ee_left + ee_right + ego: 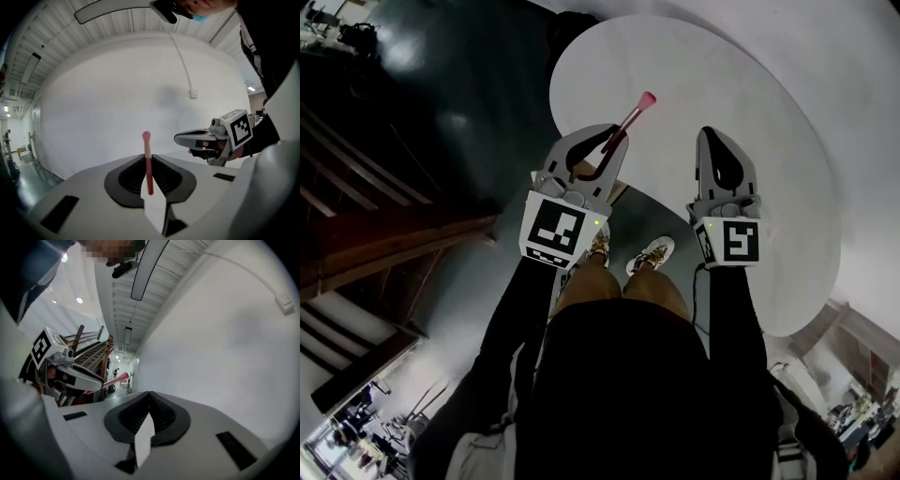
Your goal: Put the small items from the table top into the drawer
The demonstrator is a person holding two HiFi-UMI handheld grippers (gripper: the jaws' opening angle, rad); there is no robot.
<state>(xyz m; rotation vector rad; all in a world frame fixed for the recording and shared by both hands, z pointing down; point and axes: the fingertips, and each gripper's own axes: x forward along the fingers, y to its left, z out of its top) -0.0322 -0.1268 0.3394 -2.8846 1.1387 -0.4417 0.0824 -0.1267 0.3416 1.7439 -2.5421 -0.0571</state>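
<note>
Looking down in the head view: both claws are held out over the near part of a round white table [722,75], with the person's shoes and the grey floor below them.
- The left claw [616,133] is closed narrow on a slim pink stick [634,111]. The stick's thicker pink tip juts out past the jaws toward the far side.
- The right claw [710,136] is to the right of it and well apart, pinched together.
- The stretch of table top in view carries no small items.
- No drawer can be made out for certain. A brownish patch just under the left claw is too hidden to name.

Left gripper view:
- The stick stands upright between the two pads, gripped along its lower shaft, with the tip clear above them.
- Beyond it there is only a plain white wall.
- The other claw shows at the right, at about the same height.

Right gripper view:
- The jaws meet with nothing between them, so this claw is empty.
- The left claw and the stick's pink end show at the left, against a corridor and wooden stairs.

Judgement on progress:
- One item is lifted off the table and in hand, but not yet stowed.
- Left to do: reach the drawer, open it if it is closed (the free right claw looks suited to that), and drop the stick in.
- These views cannot say whether more items wait on unseen parts of the table.
</note>
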